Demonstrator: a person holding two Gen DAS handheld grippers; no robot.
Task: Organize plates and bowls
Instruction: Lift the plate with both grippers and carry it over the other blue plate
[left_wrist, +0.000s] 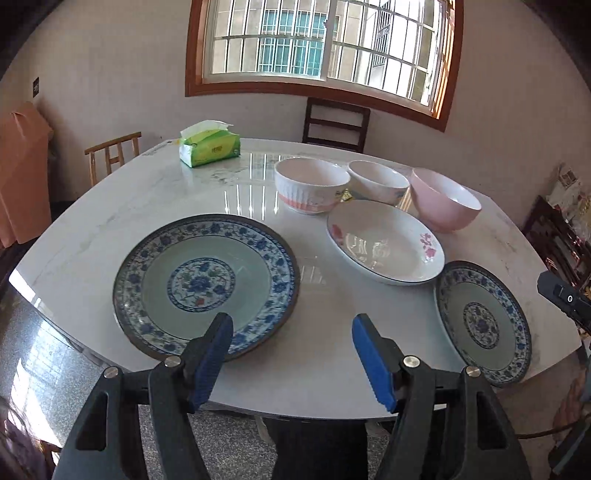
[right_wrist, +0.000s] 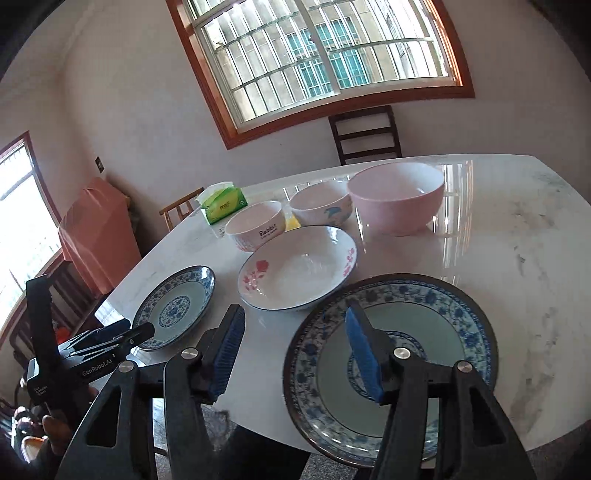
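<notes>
Two blue-and-white plates lie near the marble table's (left_wrist: 325, 365) front edge: the left plate (left_wrist: 205, 284) (right_wrist: 175, 306) and the right plate (left_wrist: 482, 321) (right_wrist: 436, 314). Between them, further back, sits a white plate with pink flowers (left_wrist: 386, 243) (right_wrist: 297, 269). Behind it stand a ribbed white bowl (left_wrist: 310, 188) (right_wrist: 255, 229), a white bowl (left_wrist: 376, 181) (right_wrist: 321, 208) and a pink bowl (left_wrist: 443, 199) (right_wrist: 397, 201). My left gripper (left_wrist: 291, 328) (right_wrist: 138, 334) hangs open by the left plate's near rim. My right gripper (right_wrist: 295, 317) is open over the right plate's left rim, holding nothing.
A green tissue pack (left_wrist: 208, 146) (right_wrist: 223, 205) lies at the table's far left. Chairs stand behind the table (left_wrist: 336, 123) and at its left side (left_wrist: 112, 151). Something yellow (right_wrist: 293, 221) shows between the bowls. A hand (right_wrist: 51, 428) holds the left gripper.
</notes>
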